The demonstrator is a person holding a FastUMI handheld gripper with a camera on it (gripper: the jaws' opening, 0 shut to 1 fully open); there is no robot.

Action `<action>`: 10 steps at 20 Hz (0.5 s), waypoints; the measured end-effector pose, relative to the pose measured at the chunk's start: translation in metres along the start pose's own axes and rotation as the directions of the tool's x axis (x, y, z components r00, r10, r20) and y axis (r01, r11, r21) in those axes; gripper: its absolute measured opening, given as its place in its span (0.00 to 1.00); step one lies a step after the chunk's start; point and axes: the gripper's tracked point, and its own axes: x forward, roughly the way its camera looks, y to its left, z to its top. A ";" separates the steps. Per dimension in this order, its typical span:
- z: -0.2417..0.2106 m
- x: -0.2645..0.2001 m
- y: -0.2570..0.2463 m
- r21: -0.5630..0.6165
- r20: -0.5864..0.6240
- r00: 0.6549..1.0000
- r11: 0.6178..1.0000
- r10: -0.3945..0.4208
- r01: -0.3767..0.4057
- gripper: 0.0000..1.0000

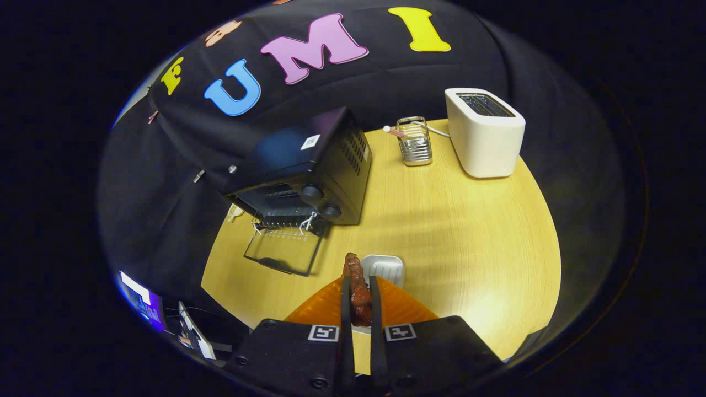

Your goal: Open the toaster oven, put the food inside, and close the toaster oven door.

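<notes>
Tool [359,286] closed on the food [357,289], a reddish-brown piece pinched between both fingers, its top end poking out past the fingertips; it looks held above the tabletop [469,231] rather than resting on it, though height is hard to judge. Just beyond the fingertips sits a small white dish [386,267]. Toaster oven [309,171] stands further off, ahead and to the left, door [284,251] already dropped open and lying out flat toward the tool, rack visible in the dark cavity. White string tied at the door's upper edge. So step 1 looks done; the carry and insertion remain. Risks as I judge them: the grip is narrow and on the lower part of the piece, so a tilt or a bump could let it pivot or slip out before it reaches the opening. The open door juts forward across the approach, so coming in low could knock the food or the fingers against its edge. The cavity mouth looks shallow; entering too high risks clipping the top frame. The 2 knobs [320,201] sit right of the opening, so drifting right could strike them. White pop-up toaster [485,132] and wire rack [415,140] stand well apart at the far side, not in the path
</notes>
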 end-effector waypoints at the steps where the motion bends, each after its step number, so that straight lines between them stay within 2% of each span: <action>1: 0.000 -0.004 0.011 -0.001 0.012 1.000 1.000 0.007 -0.007 0.15; 6: 0.007 -0.006 0.080 0.015 0.089 0.995 0.999 0.044 -0.046 0.15; 10: 0.010 0.023 0.127 0.061 0.142 0.988 0.996 0.057 -0.066 0.15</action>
